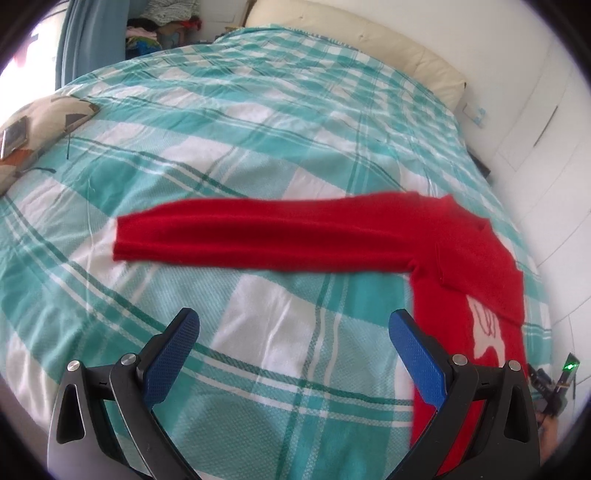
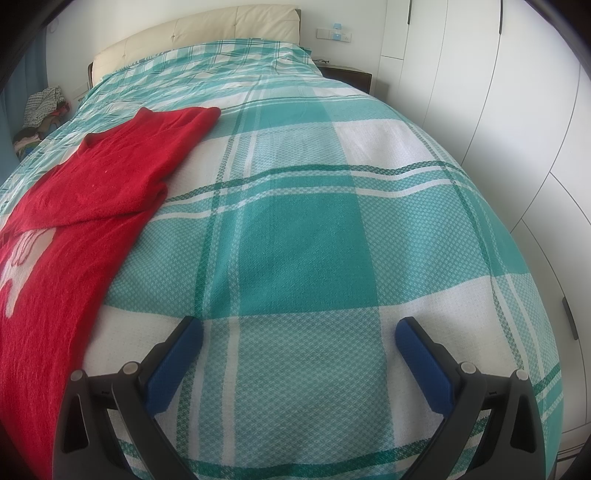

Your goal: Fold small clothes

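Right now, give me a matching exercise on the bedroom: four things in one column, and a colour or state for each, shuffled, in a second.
Things:
1. sweater
2. bedspread
3. headboard
4. left gripper

Descriptions:
A. cream, padded
B. open, holding nothing
C. red, one sleeve stretched out flat
D. teal and white check

Pairs: 1-C, 2-D, 3-A, 4-B
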Demonstrator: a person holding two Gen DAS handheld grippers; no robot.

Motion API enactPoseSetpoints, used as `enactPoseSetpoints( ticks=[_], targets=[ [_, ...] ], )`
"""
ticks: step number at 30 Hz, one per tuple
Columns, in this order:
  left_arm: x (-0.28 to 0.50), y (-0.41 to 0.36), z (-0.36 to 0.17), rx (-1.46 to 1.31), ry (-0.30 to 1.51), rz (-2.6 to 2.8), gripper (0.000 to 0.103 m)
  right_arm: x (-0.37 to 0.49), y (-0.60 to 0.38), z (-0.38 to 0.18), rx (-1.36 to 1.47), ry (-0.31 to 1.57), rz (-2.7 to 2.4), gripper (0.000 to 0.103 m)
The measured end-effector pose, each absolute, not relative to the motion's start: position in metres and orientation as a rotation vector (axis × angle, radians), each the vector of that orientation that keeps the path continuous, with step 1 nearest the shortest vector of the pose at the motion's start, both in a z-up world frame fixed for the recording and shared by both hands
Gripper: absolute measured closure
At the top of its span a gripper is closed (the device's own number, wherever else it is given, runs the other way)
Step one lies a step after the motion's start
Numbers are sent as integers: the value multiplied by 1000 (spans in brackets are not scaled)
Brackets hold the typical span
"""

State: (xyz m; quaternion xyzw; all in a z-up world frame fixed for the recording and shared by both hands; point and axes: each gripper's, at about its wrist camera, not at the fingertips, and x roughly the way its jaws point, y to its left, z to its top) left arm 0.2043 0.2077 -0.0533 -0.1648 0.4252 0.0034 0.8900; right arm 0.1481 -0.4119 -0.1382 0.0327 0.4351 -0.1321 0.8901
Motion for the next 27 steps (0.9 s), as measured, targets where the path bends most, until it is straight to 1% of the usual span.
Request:
enactPoseSetpoints(
  ticks=[4,8,13,17,19,22,23,24,27],
  targets=[
    [219,280,-34,-458,842,85,0,148,-412,-138,68,904,-274,0],
    [239,342,-58,-545,916,200,1,148,-412,-138,68,904,-274,0],
    [270,362,-111,-548,1083,244,2,148,-412,-138,66,903,-275,0],
    [287,356,-128,-515,1132,235,5,148,-412,-139,65,903,-276,0],
    [294,347,-130,-461,1141,241,13,148,-412,-139,66,903,-275,0],
    [296,341,-132,-407,1128,276,30,148,-412,-138,66,903,-276,0],
    [295,341,-130,-402,1117,285,44,148,-412,-138,66,903,-276,0],
    [293,342,-129,-404,1108,289,68,148,-412,-138,66,903,-276,0],
    [289,345,-120,-423,1088,297,98,148,-412,-139,66,904,-276,0]
  ],
)
